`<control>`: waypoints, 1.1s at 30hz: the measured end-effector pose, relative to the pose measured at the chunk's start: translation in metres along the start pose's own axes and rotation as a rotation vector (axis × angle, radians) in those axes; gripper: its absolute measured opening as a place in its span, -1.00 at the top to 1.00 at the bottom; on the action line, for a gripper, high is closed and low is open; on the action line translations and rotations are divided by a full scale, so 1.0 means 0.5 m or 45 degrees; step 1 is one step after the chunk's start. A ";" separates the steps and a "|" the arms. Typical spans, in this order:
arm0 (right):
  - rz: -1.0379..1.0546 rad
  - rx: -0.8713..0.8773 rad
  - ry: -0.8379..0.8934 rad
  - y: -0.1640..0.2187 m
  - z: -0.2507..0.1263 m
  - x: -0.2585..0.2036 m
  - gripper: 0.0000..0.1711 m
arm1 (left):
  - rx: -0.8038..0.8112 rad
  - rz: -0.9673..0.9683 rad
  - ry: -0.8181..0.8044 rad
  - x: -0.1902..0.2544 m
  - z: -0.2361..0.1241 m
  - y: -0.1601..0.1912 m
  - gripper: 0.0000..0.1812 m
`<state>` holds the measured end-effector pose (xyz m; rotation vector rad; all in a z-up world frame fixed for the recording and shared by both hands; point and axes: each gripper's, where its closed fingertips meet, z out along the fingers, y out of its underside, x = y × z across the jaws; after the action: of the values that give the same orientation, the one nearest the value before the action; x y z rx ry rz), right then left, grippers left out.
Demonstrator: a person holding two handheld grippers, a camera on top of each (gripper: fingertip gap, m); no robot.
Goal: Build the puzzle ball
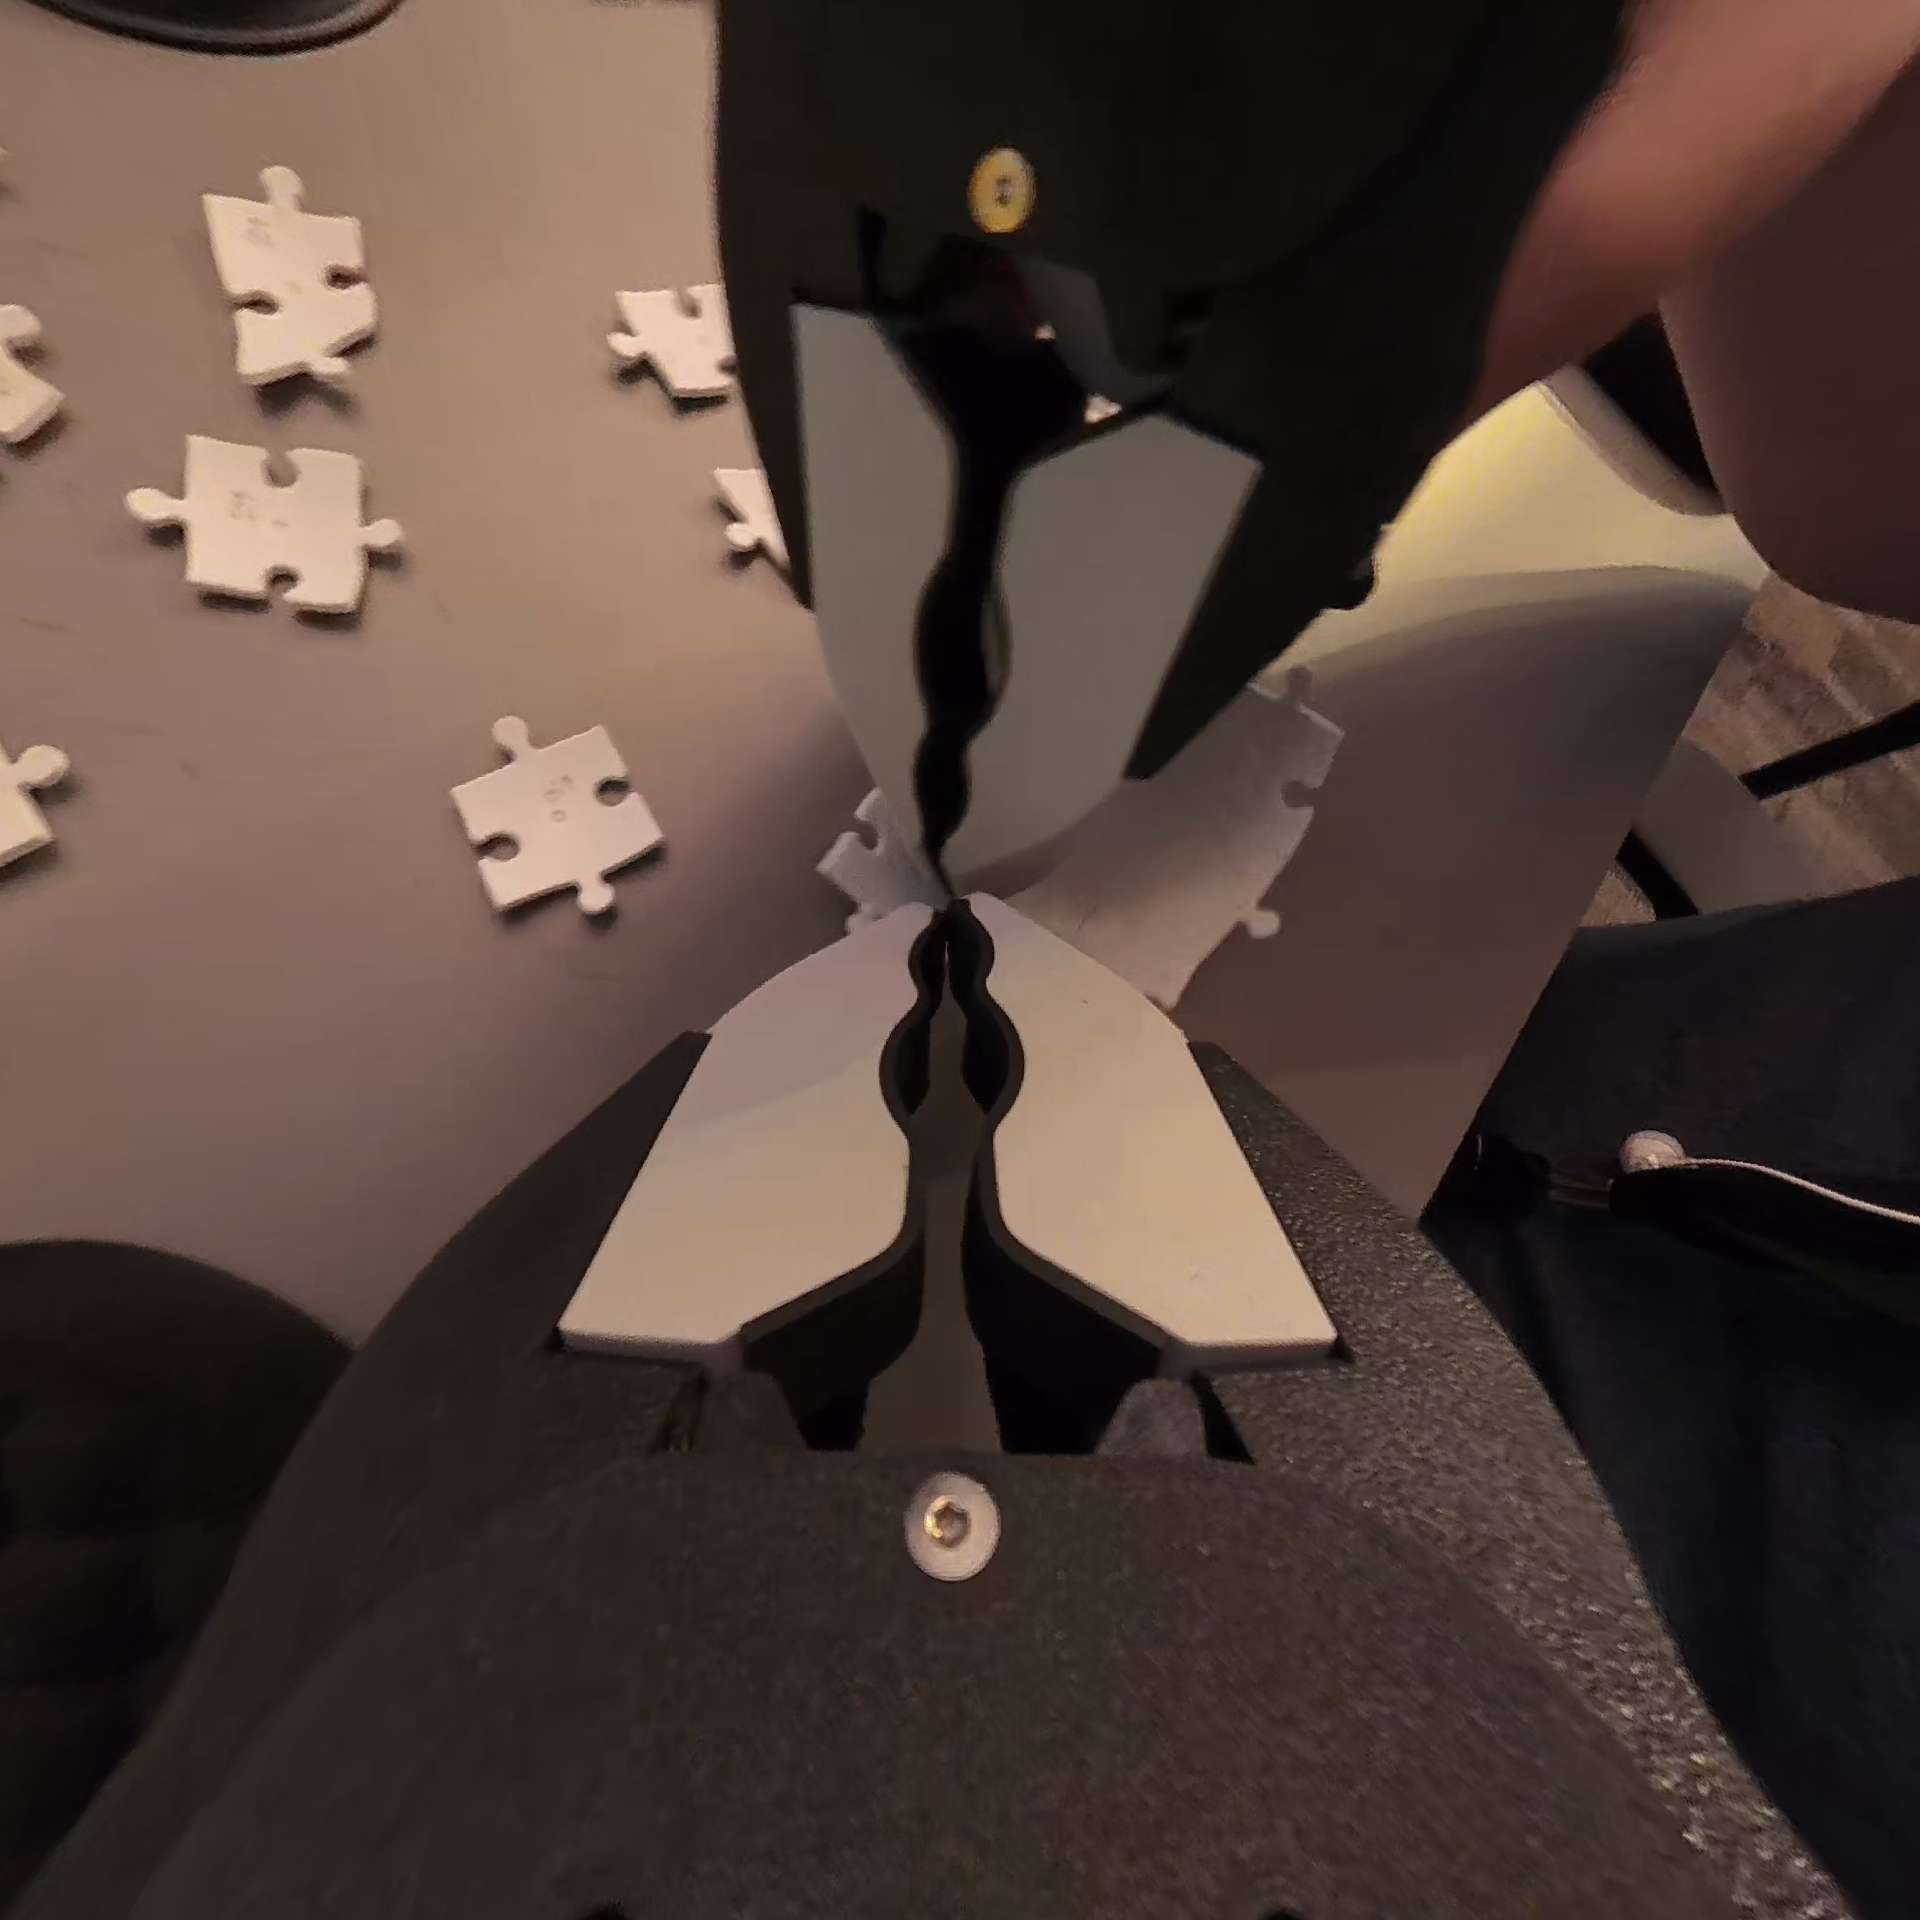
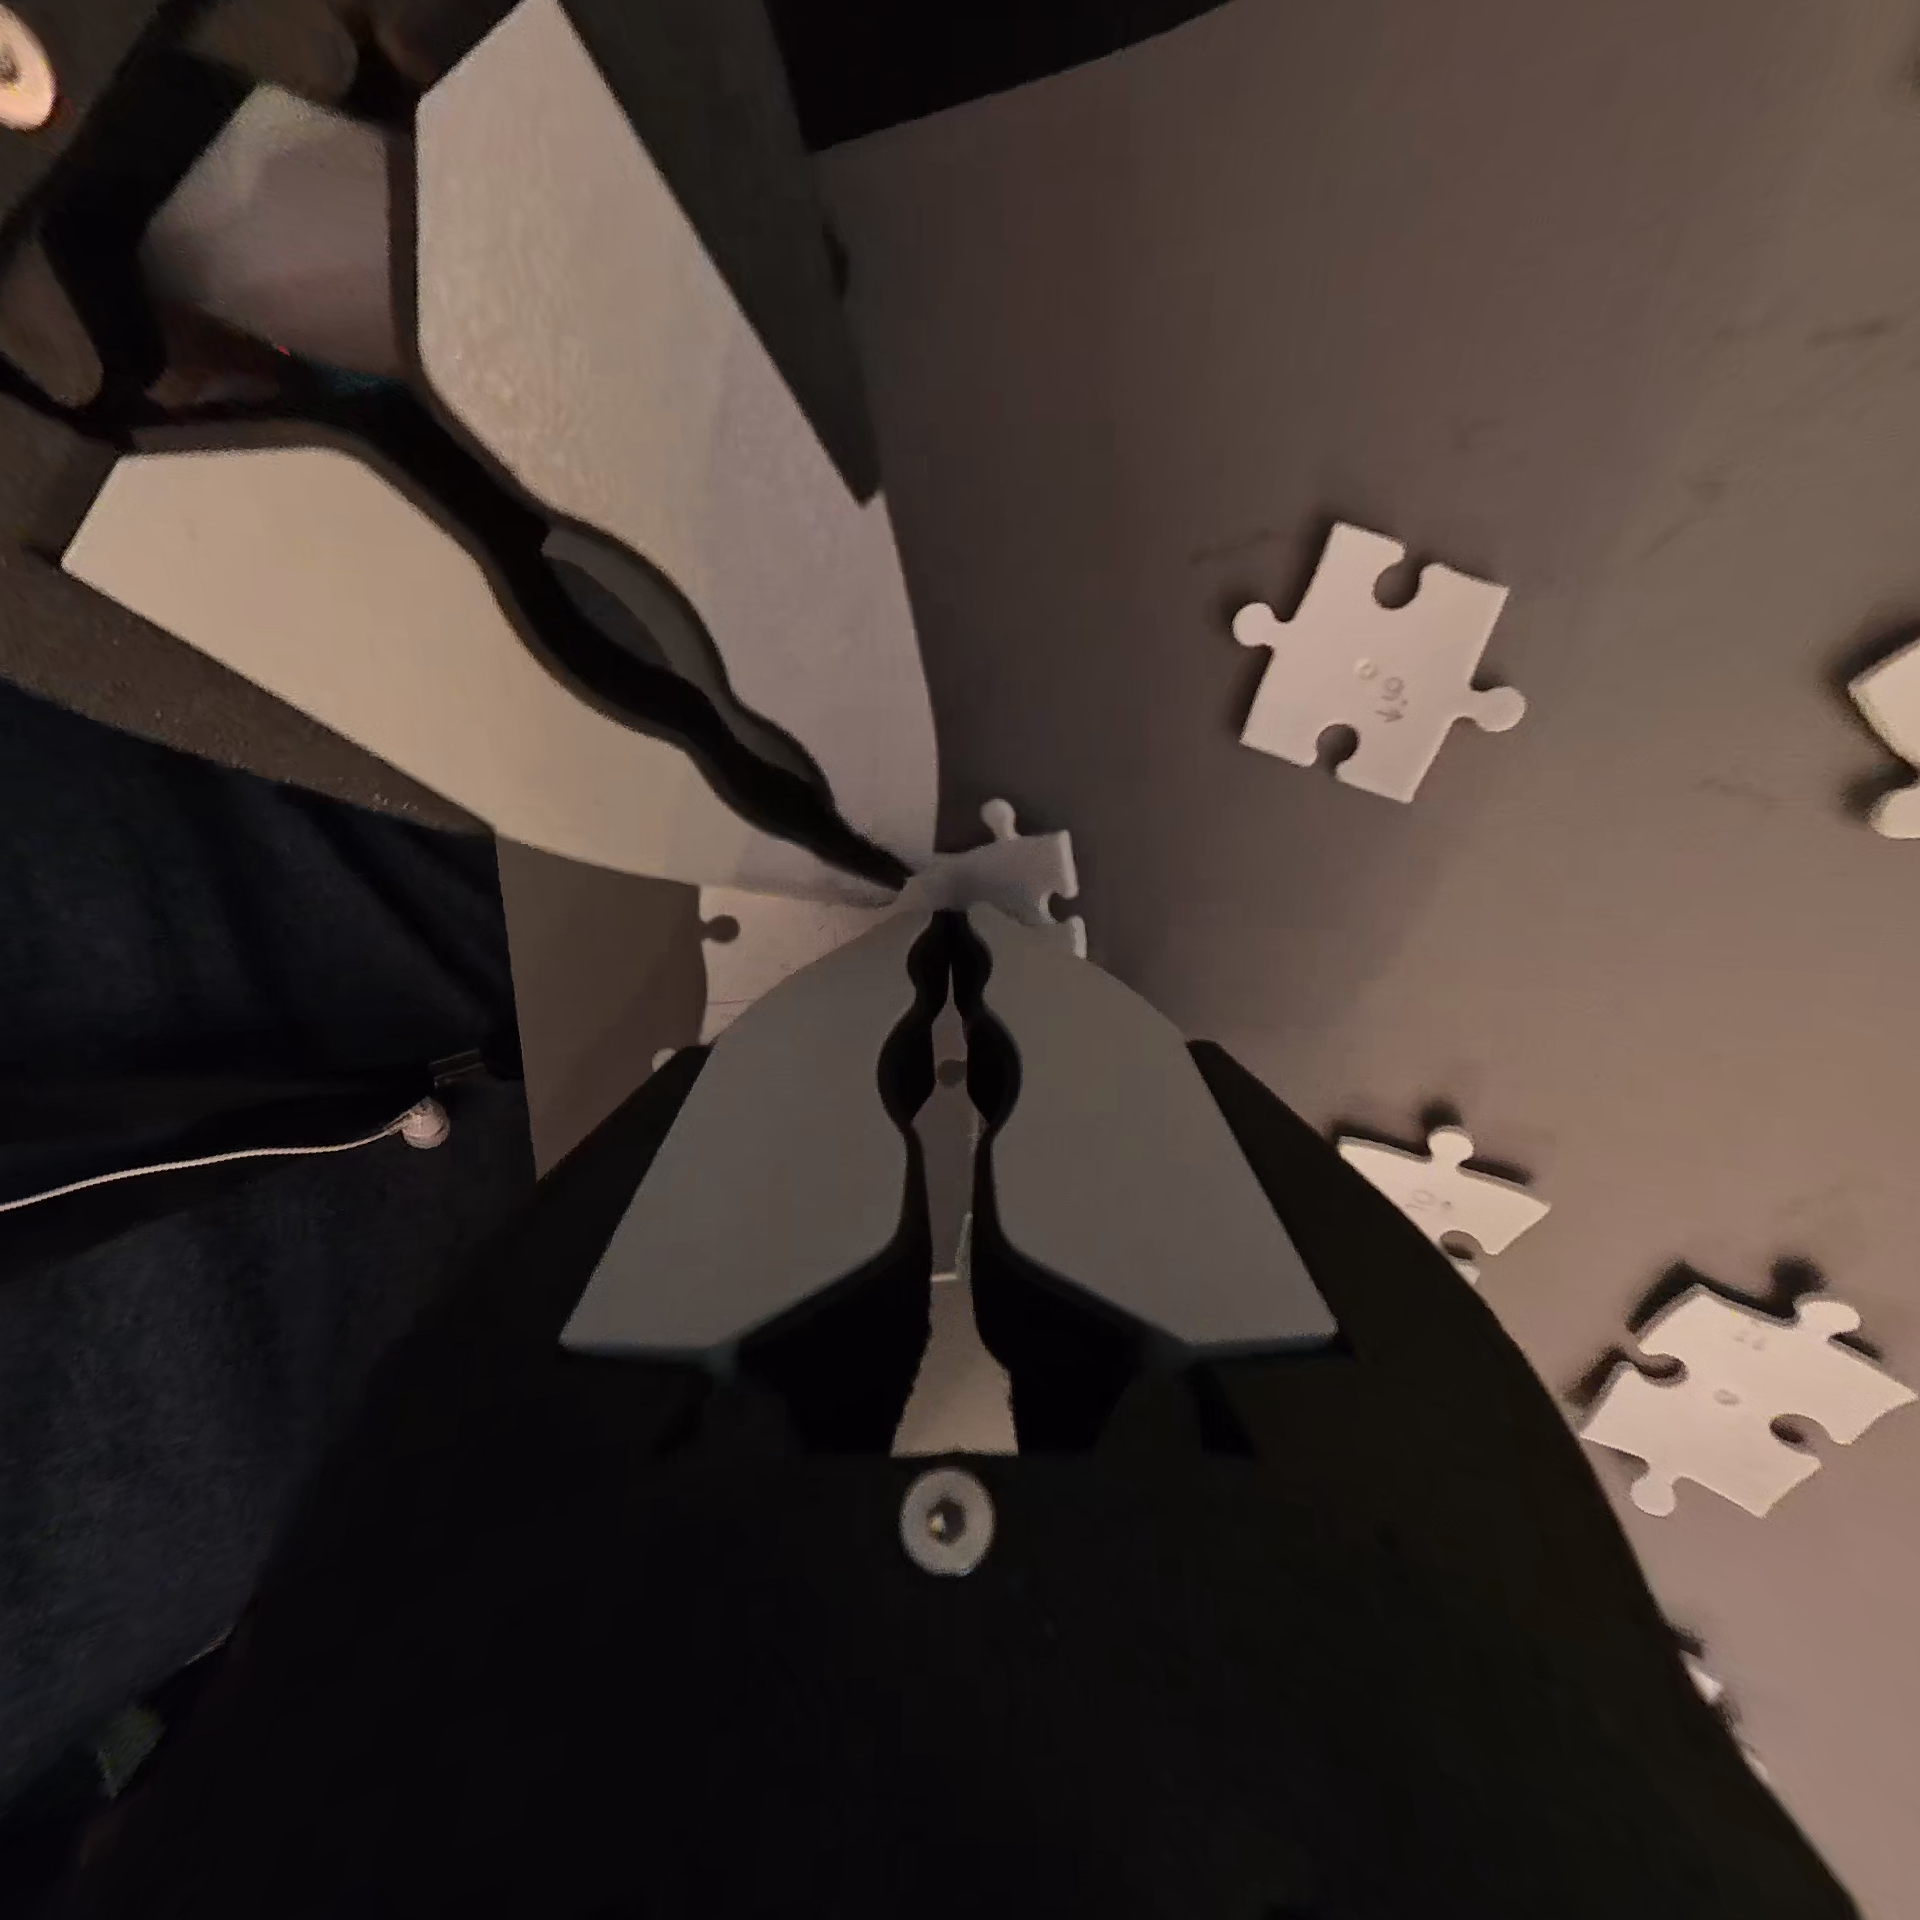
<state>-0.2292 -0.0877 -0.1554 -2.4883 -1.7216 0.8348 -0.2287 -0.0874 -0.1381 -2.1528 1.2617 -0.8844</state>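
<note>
Left gripper [image 1: 951,920] nearest in left wrist view: fingers pinched nearly together, tips meeting on a white puzzle piece [image 1: 878,862]; only a corner w/ one knob visible, poking left of the tips. Right gripper [image 1: 940,873] coming down from the top of that view, tip to tip w/ the left one, also closed down to a thin gap. Second white piece [image 1: 1236,831] just behind the tips, long axis running from the tips up and right, knobs along its right edge, hanging over the table's near edge; which gripper holds which piece: can't tell, the join is hidden.

In right wrist view, same meeting point: right gripper [image 2: 951,920] narrow, a white piece [image 2: 1023,862] sticking out right of the tips, knob pointing up.

Farther off on the grey table [image 1: 416,987], loose white pieces lying flat, well apart: one [image 1: 556,816] nearest, more [image 1: 270,520] toward the far left.
</note>
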 end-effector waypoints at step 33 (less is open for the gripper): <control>0.122 0.123 -0.083 0.009 -0.018 0.030 0.99 | -0.107 0.051 -0.043 -0.013 0.029 -0.001 1.00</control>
<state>-0.2178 -0.0739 -0.1554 -2.5243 -1.5502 0.9918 -0.2202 -0.0801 -0.1494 -2.1897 1.3427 -0.7886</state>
